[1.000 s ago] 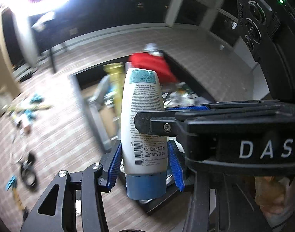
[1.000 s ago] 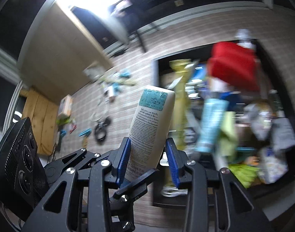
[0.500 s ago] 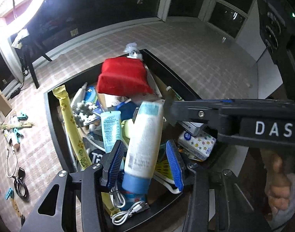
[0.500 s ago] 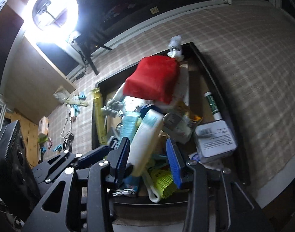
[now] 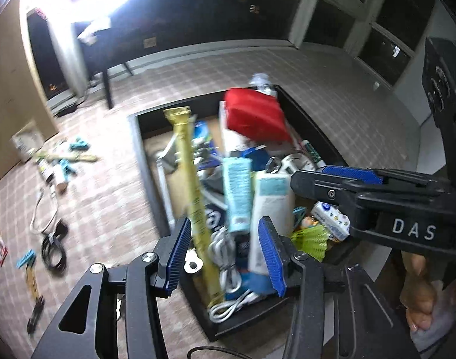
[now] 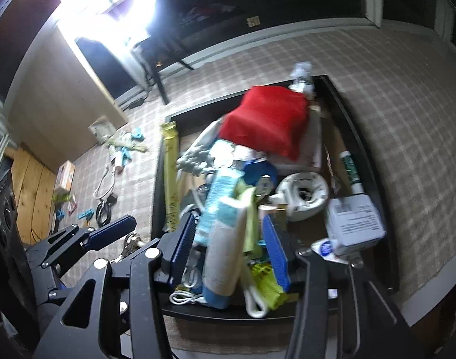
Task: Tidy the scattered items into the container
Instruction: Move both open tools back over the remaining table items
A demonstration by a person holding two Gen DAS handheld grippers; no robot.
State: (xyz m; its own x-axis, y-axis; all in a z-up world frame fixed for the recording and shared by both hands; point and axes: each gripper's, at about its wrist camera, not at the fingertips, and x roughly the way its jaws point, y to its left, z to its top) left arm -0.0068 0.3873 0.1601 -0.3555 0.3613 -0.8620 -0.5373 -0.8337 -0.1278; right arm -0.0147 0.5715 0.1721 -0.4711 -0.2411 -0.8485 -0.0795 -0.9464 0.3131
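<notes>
White lotion bottle lies on the heaped black container — we have both grippers spread, right gripper jaws just opening, left gripper empty. Risk: it slides off the pile.

A matt black hard-walled container is seen on a woven, checked beige carpet of rough texture. A soft red cloth pouch with a matt nap lies on top of the pile. A white smooth plastic tube with a blue cap and a pale teal glossy plastic tube are shown beside a long yellow crinkled foil-like packet. Ribbed blue plastic pads are fitted to black matt gripper frames with bright metal screws. Unvarnished wooden boards are visible at the left.
</notes>
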